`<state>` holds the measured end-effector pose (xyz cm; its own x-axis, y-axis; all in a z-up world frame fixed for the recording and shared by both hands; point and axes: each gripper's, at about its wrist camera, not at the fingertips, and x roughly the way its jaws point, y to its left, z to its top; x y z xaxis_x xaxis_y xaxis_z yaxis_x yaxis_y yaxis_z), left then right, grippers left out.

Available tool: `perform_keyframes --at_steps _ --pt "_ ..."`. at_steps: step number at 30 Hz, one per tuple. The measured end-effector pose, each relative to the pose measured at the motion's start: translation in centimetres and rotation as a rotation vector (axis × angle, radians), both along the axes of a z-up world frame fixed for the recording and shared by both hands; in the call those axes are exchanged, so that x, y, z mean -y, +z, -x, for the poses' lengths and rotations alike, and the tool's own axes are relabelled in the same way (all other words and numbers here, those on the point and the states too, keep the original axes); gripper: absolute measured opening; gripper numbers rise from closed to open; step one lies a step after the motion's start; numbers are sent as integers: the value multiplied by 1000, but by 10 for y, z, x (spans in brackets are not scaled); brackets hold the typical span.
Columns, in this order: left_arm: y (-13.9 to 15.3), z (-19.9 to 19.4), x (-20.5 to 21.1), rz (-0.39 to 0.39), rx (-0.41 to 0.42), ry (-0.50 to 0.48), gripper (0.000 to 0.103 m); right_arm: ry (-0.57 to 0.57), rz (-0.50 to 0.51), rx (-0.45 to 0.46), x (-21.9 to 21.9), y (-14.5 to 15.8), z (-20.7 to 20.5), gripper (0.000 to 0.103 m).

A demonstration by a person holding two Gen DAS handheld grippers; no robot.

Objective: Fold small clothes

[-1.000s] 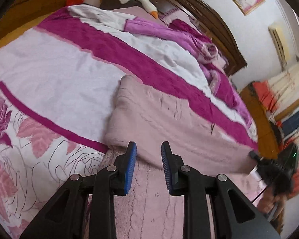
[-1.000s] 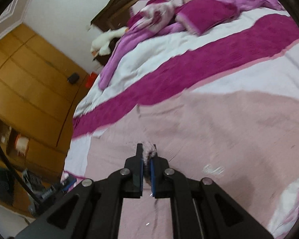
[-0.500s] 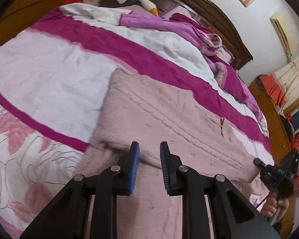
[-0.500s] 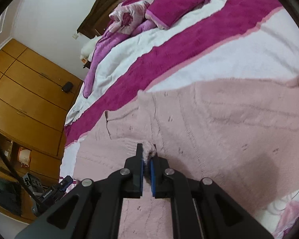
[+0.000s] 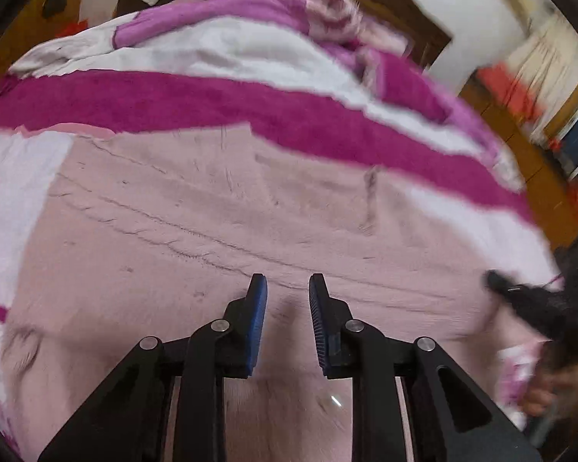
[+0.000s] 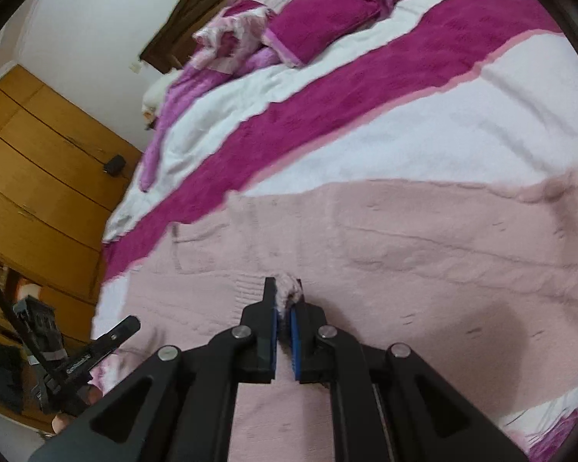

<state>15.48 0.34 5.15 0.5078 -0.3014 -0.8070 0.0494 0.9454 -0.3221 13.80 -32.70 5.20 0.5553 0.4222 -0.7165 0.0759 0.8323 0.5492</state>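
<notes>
While the pink sweater [image 5: 219, 208] lies spread flat on the bed [image 6: 424, 123], directly under and ahead of both tools, the left gripper [image 5: 288, 288] hangs just above the knit, its blue pads parted with nothing between them. The right gripper [image 6: 284, 292] is pinched narrow on a fuzzy fold of the same sweater. No brand, label or writing is readable; the far pillows [image 6: 320, 23] look blurred.

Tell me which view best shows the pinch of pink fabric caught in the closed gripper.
The right wrist view. There the right gripper is shut on a tuft of the pink sweater, sharp and centered. The left wrist view shows only that gripper's blurred tip at the far edge; the pinch itself is not visible.
</notes>
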Motion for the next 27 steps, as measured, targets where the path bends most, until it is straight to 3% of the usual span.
perform_keyframes --at_steps 2,6,8,10,13,16,19,22,27 --pt "-24 -12 10 -45 -71 10 0 -25 -3 -67 7 -17 -4 6" --pt "-23 -11 14 -73 -46 14 0 -93 18 -178 19 -37 -12 11" --pt "-17 -8 9 -68 -47 11 0 -113 17 -168 23 -33 -12 18" --pt "-13 -2 2 -31 -47 41 0 -142 80 -141 24 -24 -10 31" --pt "-11 7 2 -22 -64 44 0 -167 157 -110 24 -13 -4 39" --pt "-8 16 16 -60 -60 15 0 -170 90 -112 32 -11 5 39" --pt "-2 25 31 -32 -71 -9 0 -167 45 -117 44 -10 15 39" --pt "9 36 56 23 -57 -52 0 -192 58 -92 60 -2 29 39" --pt "25 50 112 31 -23 -141 0 -197 101 -54 88 11 58 39"
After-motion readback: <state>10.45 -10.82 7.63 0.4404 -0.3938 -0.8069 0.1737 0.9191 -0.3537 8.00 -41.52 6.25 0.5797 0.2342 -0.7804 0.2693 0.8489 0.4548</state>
